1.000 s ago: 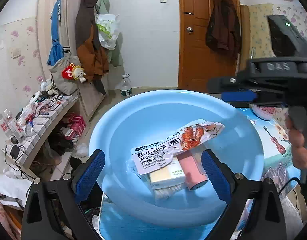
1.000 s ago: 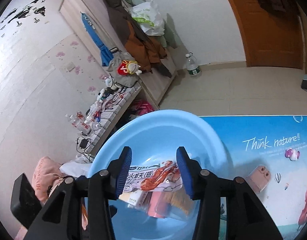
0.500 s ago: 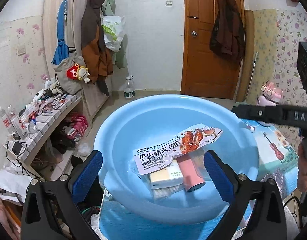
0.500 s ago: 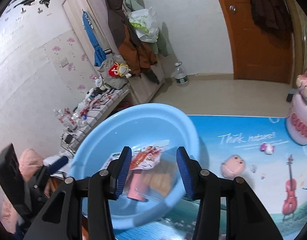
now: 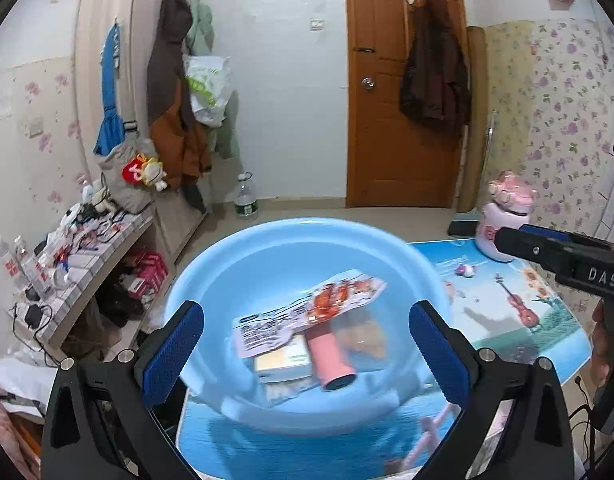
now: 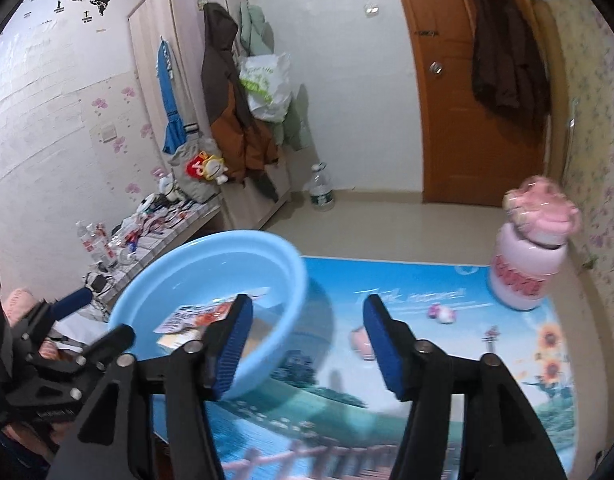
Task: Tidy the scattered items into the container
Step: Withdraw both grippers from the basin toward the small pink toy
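Note:
A light blue basin [image 5: 307, 248] stands on the table's left end; it also shows in the right wrist view [image 6: 235, 248]. In it lie a snack packet [image 5: 307, 312], a pink cylinder [image 5: 331, 360], a small yellow-white box [image 5: 283, 364] and a clear bag of biscuits [image 5: 363, 336]. My left gripper [image 5: 305, 354] is open and empty, pulled back in front of the basin. My right gripper [image 6: 305, 344] is open and empty above the table, just right of the basin; its body shows in the left wrist view [image 5: 563, 256].
A pink jar [image 6: 527, 256] stands at the table's far right corner, also in the left wrist view [image 5: 503, 224]. The table [image 6: 427, 360] has a blue picture cover. A cluttered low shelf [image 5: 79, 248] and a wardrobe stand left. A door [image 5: 399, 100] is behind.
Both grippers have drawn back from the basin. The right gripper has moved right, off the basin and over the table, and its jaws stand wider. The items lie in the basin.

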A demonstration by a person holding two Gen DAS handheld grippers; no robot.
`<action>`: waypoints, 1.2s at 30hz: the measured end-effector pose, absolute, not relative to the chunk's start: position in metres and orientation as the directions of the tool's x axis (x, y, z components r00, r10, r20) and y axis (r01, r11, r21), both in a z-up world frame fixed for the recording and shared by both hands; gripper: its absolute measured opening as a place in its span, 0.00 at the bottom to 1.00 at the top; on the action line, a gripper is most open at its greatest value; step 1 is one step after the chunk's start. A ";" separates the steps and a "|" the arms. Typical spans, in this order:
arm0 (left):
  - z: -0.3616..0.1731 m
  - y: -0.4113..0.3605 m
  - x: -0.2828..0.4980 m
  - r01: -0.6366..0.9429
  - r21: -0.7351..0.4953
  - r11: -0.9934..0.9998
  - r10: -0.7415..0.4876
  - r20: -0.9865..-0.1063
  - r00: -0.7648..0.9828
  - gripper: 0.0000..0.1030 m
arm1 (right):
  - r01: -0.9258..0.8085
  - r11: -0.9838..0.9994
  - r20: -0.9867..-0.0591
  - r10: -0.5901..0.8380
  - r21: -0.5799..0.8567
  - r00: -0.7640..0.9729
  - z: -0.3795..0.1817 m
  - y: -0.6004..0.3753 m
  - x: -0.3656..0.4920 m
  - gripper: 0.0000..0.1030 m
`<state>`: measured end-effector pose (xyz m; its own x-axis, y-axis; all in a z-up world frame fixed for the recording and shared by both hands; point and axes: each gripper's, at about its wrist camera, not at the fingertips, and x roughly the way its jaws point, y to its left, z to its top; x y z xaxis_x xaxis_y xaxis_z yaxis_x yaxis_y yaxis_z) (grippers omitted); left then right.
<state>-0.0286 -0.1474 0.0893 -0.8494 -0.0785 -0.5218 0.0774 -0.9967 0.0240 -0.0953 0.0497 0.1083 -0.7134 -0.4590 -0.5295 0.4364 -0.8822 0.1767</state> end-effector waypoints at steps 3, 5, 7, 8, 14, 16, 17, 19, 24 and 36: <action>0.092 -0.130 -0.027 0.046 0.034 -0.998 -0.057 -0.514 -0.856 1.00 | 0.401 -0.902 -0.526 -0.423 0.162 -0.738 0.106 0.077 -0.087 0.62; 0.094 -0.117 -0.027 0.021 0.043 -0.999 -0.040 -0.511 -0.859 1.00 | 0.373 -0.912 -0.530 -0.405 0.172 -0.745 0.103 0.094 -0.086 0.66; 0.094 -0.106 -0.026 -0.003 0.048 -0.999 -0.022 -0.510 -0.860 1.00 | 0.339 -0.924 -0.534 -0.381 0.179 -0.755 0.100 0.115 -0.082 0.67; 0.093 -0.097 -0.026 -0.021 0.054 -0.998 -0.010 -0.510 -0.860 1.00 | 0.329 -0.927 -0.539 -0.373 0.181 -0.755 0.098 0.123 -0.083 0.68; 0.088 -0.065 -0.029 -0.071 0.055 -0.996 0.032 -0.525 -0.850 1.00 | 0.276 -0.944 -0.570 -0.330 0.182 -0.752 0.084 0.160 -0.077 0.76; 0.087 -0.053 -0.030 -0.090 0.049 -0.995 0.051 -0.532 -0.845 1.00 | 0.265 -0.947 -0.576 -0.320 0.180 -0.752 0.081 0.164 -0.075 0.76; 0.086 -0.049 -0.030 -0.101 0.047 -0.994 0.060 -0.535 -0.843 1.00 | 0.260 -0.950 -0.579 -0.313 0.175 -0.753 0.079 0.169 -0.074 0.76; 0.084 -0.039 -0.030 -0.120 0.044 -0.992 0.078 -0.540 -0.838 1.00 | 0.247 -0.957 -0.583 -0.290 0.154 -0.759 0.077 0.176 -0.071 0.76; 0.078 -0.007 -0.025 -0.212 0.052 -0.976 0.149 -0.549 -0.823 1.00 | 0.230 -0.964 -0.579 -0.263 0.131 -0.771 0.076 0.185 -0.070 0.76; 0.065 0.024 -0.028 -0.277 0.049 -0.960 0.199 -0.578 -0.792 1.00 | 0.223 -0.961 -0.592 -0.276 0.163 -0.757 0.069 0.195 -0.077 0.76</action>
